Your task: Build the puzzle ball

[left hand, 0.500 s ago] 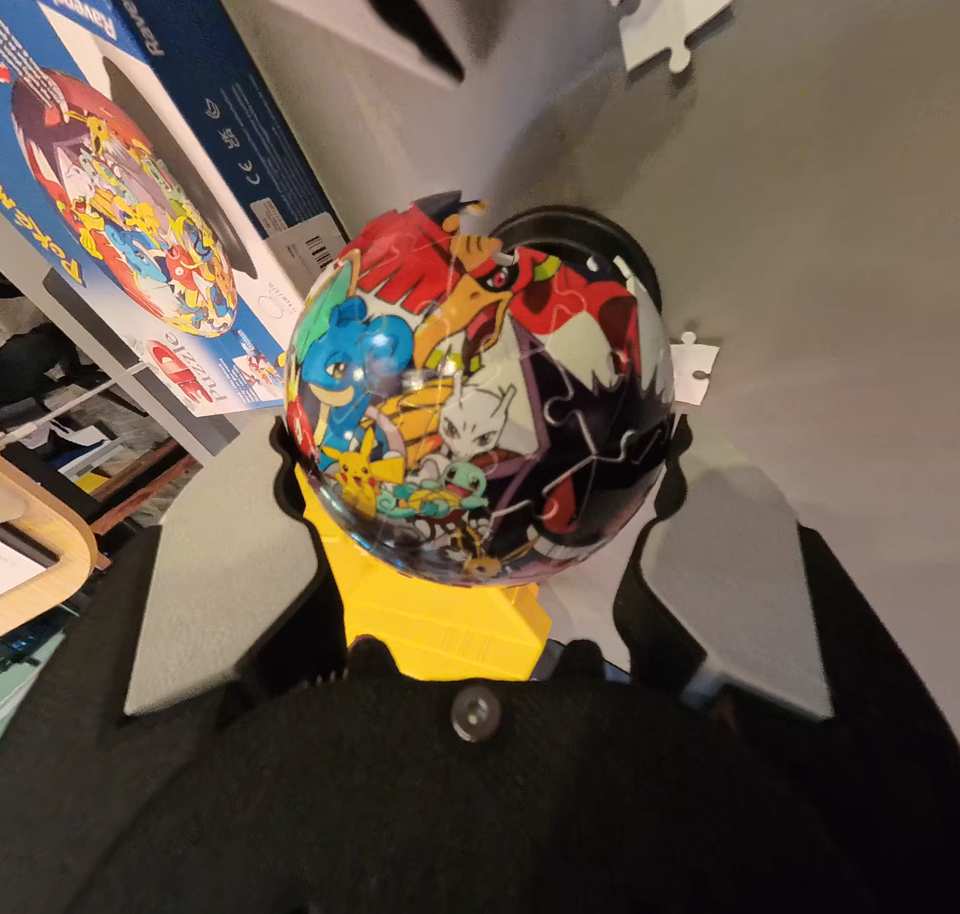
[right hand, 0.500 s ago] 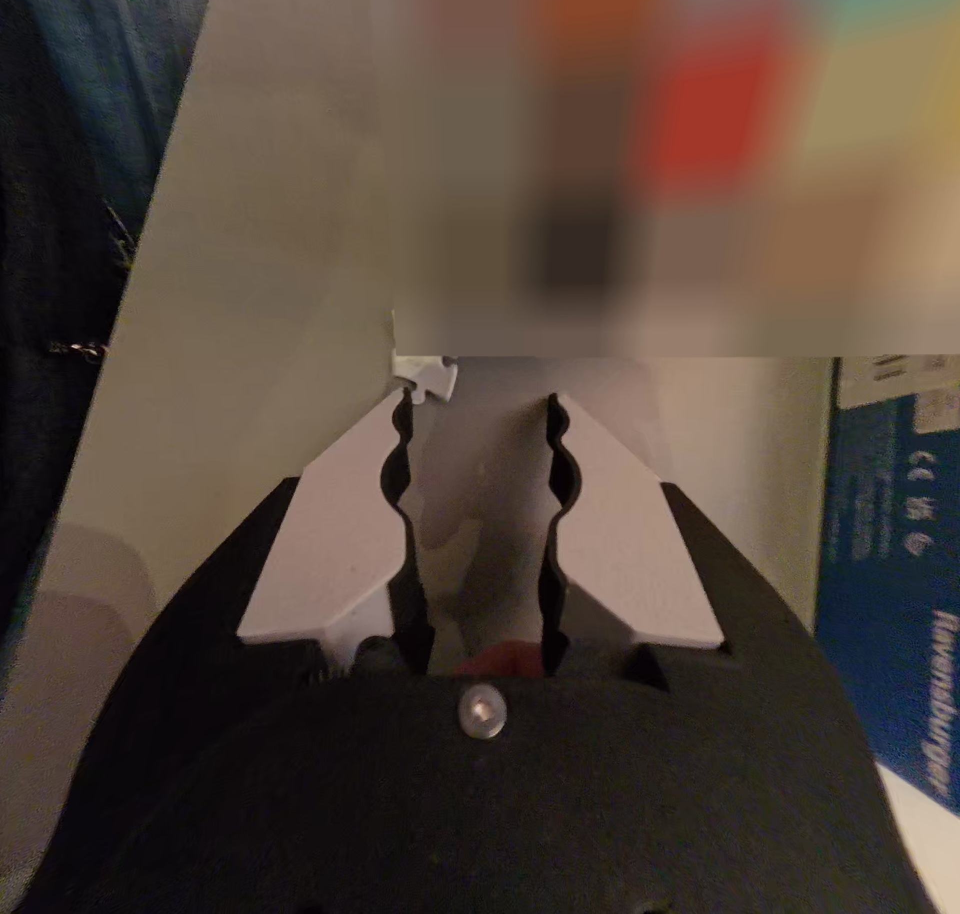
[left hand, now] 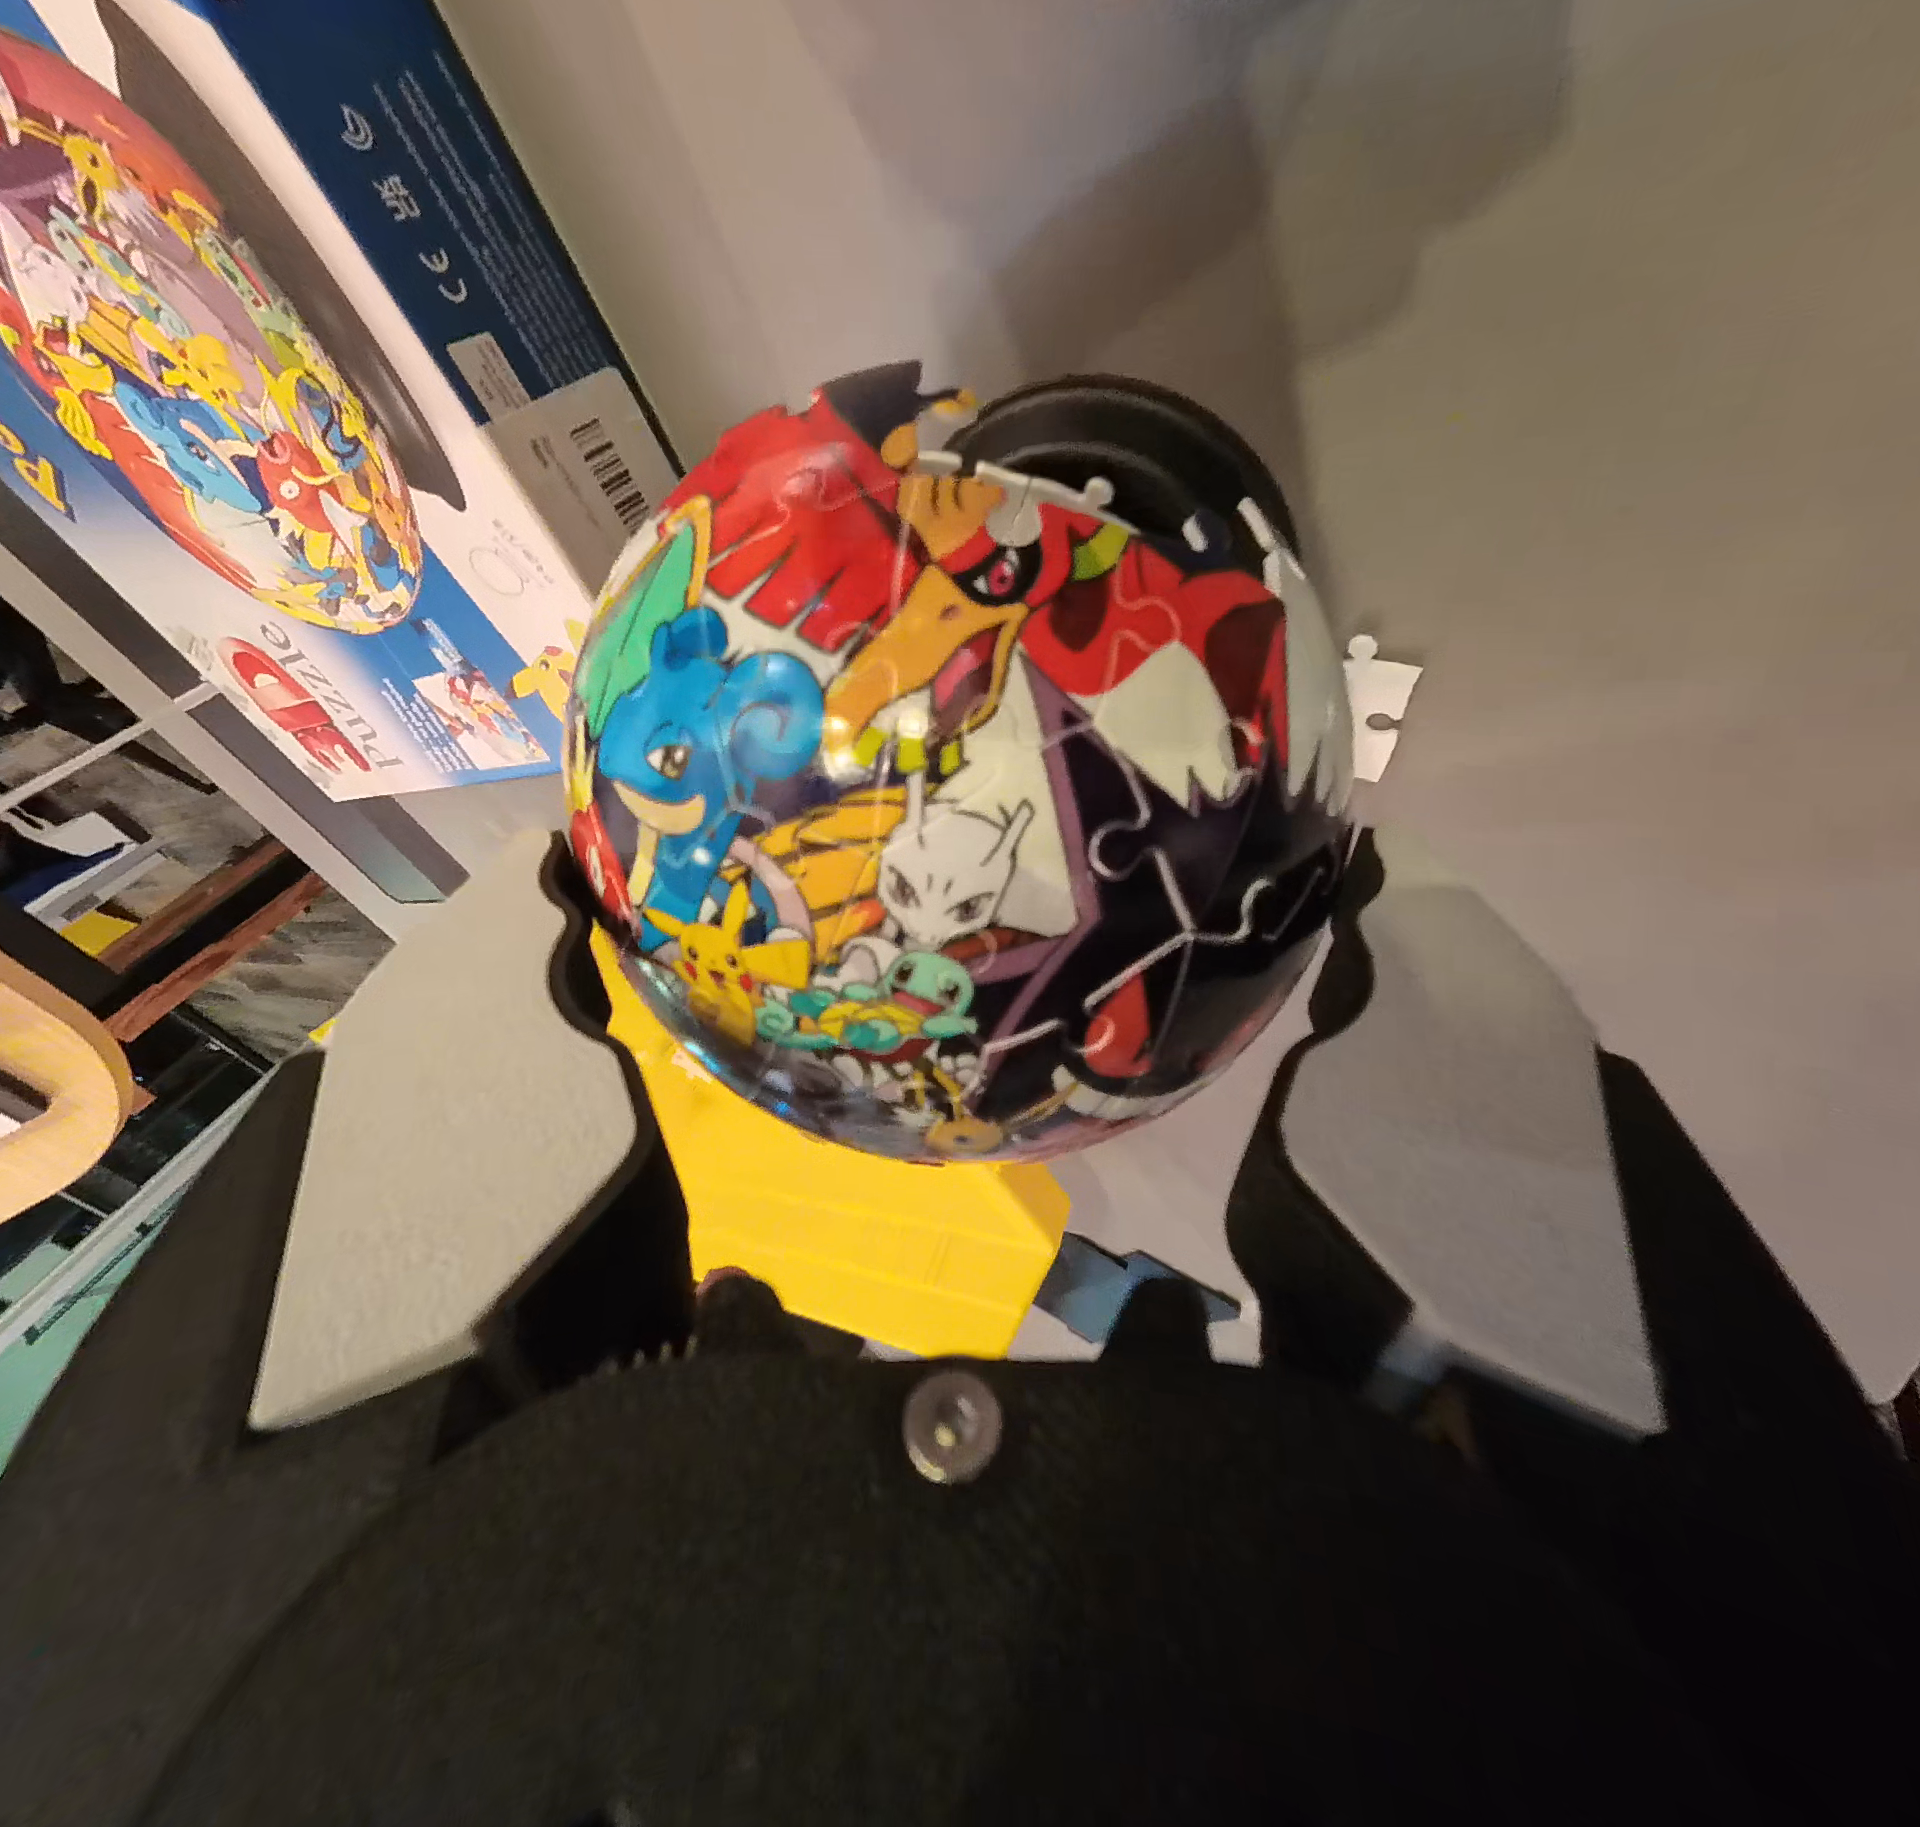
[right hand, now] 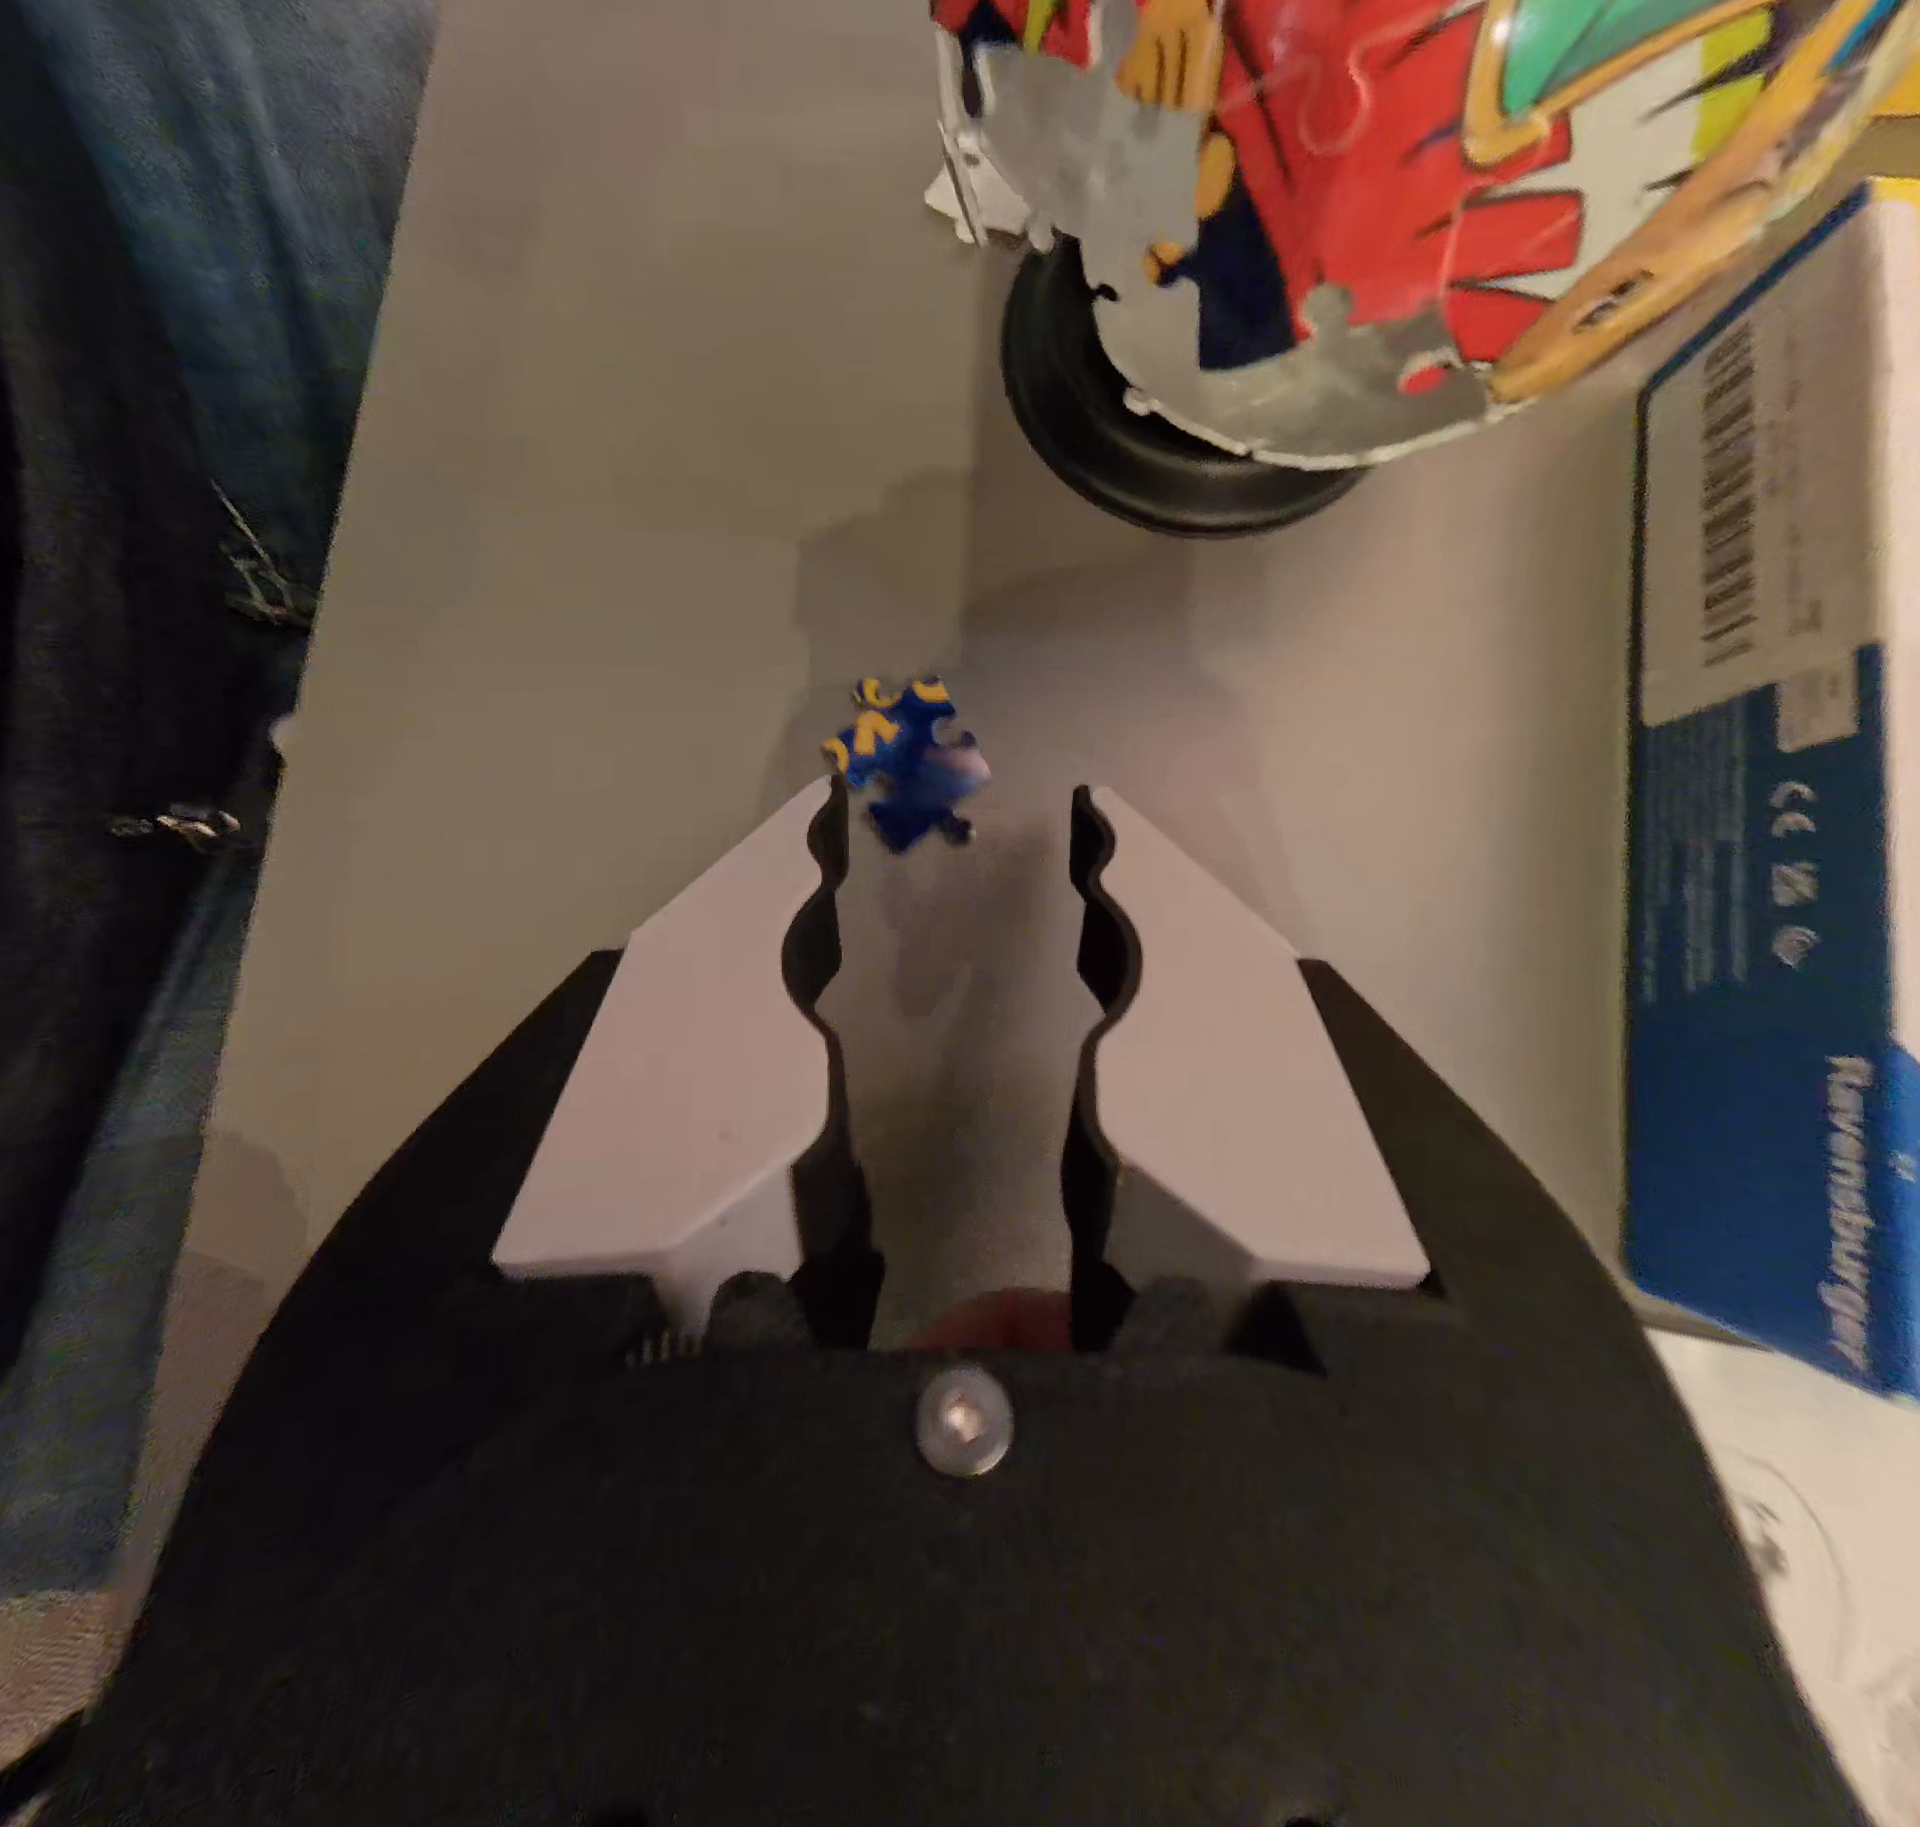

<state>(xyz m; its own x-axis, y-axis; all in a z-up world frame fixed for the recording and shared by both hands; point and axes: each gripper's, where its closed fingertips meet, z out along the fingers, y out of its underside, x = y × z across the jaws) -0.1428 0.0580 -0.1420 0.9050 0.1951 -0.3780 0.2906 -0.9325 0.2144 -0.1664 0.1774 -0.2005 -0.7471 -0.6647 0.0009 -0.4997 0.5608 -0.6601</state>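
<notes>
Between the wide-spread fingers of the left hand-held gripper [left hand: 961, 878] sits the puzzle ball [left hand: 956, 769], clamped at both sides, with a gap of missing pieces at its top. Behind it a black stand [right hand: 1164, 473] rests on the white counter [left hand: 1558, 427], and a white piece [left hand: 1382, 707] lies just beside the ball. The right hand-held gripper [right hand: 956, 801] is released, grasping nothing; a blue-and-yellow piece [right hand: 909, 759] lies near its left fingertip, perhaps touching it. A blue box [right hand: 1766, 894] stands to the right.
</notes>
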